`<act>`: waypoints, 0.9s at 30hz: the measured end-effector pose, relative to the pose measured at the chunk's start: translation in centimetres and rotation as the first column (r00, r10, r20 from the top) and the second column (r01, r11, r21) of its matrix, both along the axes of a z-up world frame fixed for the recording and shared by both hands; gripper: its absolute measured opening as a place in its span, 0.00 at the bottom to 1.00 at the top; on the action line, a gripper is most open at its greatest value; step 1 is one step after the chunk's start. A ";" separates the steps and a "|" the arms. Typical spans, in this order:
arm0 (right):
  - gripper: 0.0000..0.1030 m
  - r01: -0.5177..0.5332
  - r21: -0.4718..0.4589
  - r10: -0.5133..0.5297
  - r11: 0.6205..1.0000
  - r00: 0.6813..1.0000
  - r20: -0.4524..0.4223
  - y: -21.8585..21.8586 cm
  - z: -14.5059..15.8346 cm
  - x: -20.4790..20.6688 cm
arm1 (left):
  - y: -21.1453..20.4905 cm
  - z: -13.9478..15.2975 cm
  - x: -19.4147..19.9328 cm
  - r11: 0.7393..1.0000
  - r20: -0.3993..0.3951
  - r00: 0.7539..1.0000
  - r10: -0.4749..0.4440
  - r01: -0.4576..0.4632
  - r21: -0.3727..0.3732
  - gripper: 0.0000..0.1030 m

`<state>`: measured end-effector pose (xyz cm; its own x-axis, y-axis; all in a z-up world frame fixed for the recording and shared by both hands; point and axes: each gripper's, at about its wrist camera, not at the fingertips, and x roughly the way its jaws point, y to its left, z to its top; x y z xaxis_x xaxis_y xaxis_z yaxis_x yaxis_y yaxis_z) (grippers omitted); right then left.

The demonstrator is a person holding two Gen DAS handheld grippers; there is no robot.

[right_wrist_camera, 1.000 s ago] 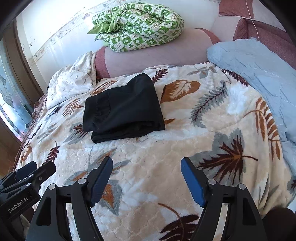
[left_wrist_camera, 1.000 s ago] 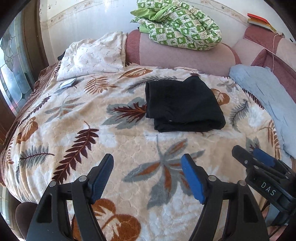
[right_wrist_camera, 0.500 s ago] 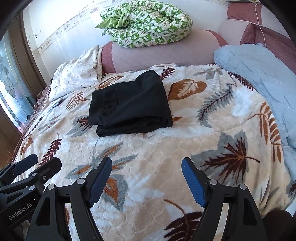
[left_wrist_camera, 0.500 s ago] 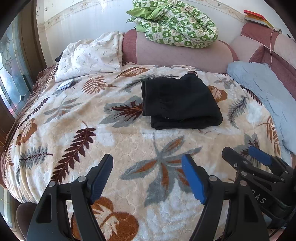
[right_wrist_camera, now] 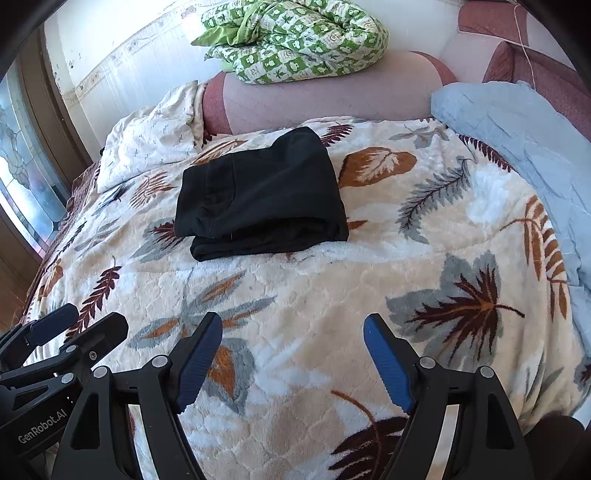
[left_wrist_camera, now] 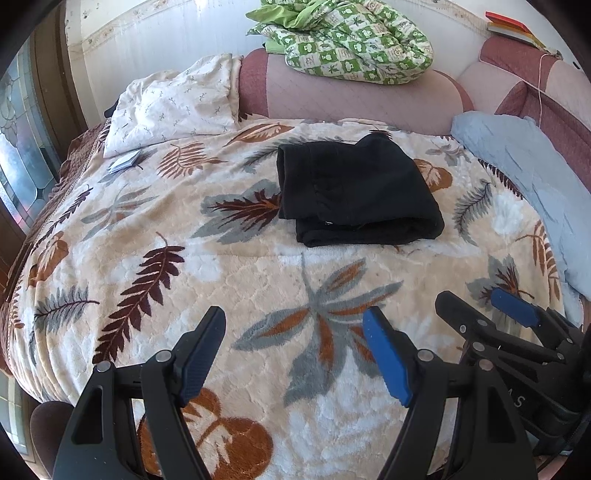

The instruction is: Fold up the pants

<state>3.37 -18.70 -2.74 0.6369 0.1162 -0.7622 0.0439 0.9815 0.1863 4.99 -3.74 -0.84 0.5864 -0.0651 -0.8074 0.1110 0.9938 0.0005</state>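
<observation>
Holding both grippers' fingers [left_wrist_camera: 386,356] spread and empty, we judge the pants [left_wrist_camera: 354,194] at twelve o'clock folded; withdraw without snagging.

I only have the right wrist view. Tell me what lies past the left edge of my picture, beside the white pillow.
Observer: A small flat packet lies on the blanket just below the white pillow.
Operator: Report what sits on the headboard at far right.
Observer: A stack of books rests on top of it.
Operator: Give me the left gripper's state.
Observer: The left gripper is open and empty, well short of the folded black pants.
</observation>
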 end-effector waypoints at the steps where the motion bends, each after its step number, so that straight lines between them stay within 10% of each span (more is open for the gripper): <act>1: 0.81 0.000 0.000 0.000 1.000 1.000 -0.002 0.0 0.0 0.0 | 0.0 -0.1 0.0 1.000 -0.002 1.000 0.000 0.000 0.000 0.74; 27: 0.82 0.000 0.014 0.001 1.000 0.999 -0.054 -0.1 -1.9 0.5 | -0.1 -1.7 0.5 1.000 -0.047 0.999 0.001 -0.001 0.000 0.74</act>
